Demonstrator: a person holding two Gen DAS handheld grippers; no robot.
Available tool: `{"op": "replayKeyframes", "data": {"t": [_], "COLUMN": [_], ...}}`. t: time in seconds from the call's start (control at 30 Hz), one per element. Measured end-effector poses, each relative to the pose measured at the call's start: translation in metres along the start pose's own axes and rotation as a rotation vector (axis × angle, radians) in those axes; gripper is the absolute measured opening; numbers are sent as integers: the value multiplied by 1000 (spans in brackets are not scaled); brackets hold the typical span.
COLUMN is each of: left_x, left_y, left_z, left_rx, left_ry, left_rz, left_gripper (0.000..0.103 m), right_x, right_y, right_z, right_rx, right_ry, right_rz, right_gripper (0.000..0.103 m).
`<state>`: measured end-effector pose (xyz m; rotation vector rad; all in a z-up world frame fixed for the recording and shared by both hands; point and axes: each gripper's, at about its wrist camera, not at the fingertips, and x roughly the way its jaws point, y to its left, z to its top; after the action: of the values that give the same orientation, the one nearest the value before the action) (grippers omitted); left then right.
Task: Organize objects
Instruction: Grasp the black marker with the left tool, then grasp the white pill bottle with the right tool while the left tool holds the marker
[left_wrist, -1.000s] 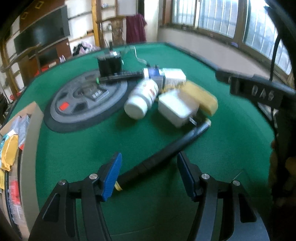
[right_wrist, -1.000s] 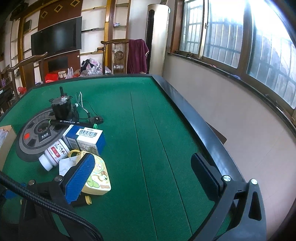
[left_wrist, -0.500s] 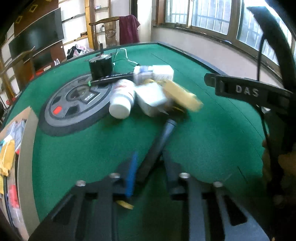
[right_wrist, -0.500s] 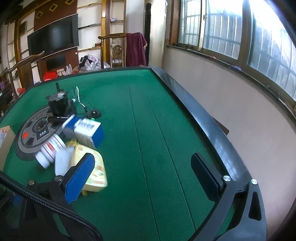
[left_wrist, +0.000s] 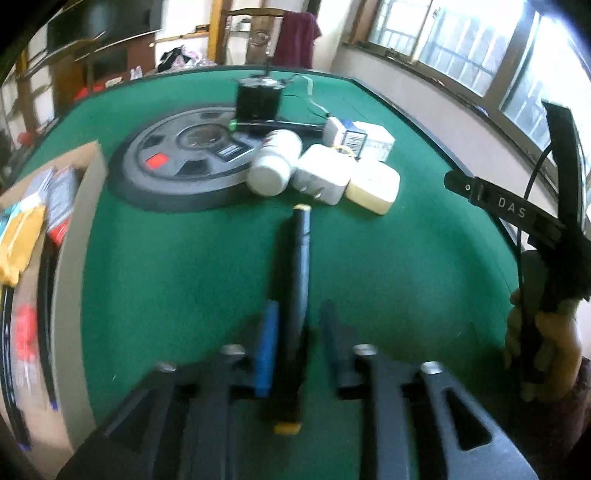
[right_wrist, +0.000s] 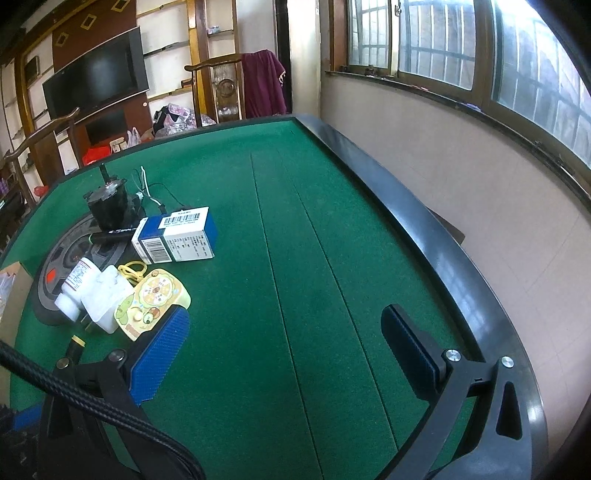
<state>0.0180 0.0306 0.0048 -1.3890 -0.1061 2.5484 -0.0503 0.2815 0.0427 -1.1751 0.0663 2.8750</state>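
Observation:
A long black pen with yellow ends (left_wrist: 297, 288) lies between the fingers of my left gripper (left_wrist: 299, 332), pointing away from me; the jaws are narrowed around it, with a small gap on the right side. Beyond it on the green table sit a white pill bottle (left_wrist: 275, 162), a white charger (left_wrist: 321, 173), a cream toy (left_wrist: 373, 186), a blue-and-white box (left_wrist: 356, 138), a black marker (left_wrist: 277, 126) and a black motor (left_wrist: 258, 98). My right gripper (right_wrist: 284, 343) is open and empty over bare felt, right of the same cluster (right_wrist: 147, 295).
A grey round disc (left_wrist: 184, 162) lies on the table left of the cluster. A cardboard box with packets (left_wrist: 33, 221) stands at the left edge. The table's black rim (right_wrist: 424, 229) runs along the right, near the wall. The right gripper's handle (left_wrist: 517, 214) shows at the right.
My left gripper has closed in around the pen, and the pen has swung from a diagonal to pointing straight ahead. The cluster was jostled. The right gripper stayed open.

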Motion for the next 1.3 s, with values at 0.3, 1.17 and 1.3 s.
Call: {"op": "replayKeyframes", "data": {"t": [0.3, 1.17, 1.3], "left_x": [8, -137, -145], "left_y": [-15, 104, 136], "left_z": [1, -61, -73], "left_rx": [85, -149, -201], "left_ry": [-74, -303, -325], "left_rz": [89, -124, -100], "left_gripper": [11, 11, 11], "right_x": [4, -25, 3], "right_y": [-1, 129, 164], "right_z": [0, 28, 39], "right_rx": [6, -138, -118], "right_ry": [-14, 133, 227], "right_rz": [1, 436, 446], "right_gripper": [103, 101, 81]}}
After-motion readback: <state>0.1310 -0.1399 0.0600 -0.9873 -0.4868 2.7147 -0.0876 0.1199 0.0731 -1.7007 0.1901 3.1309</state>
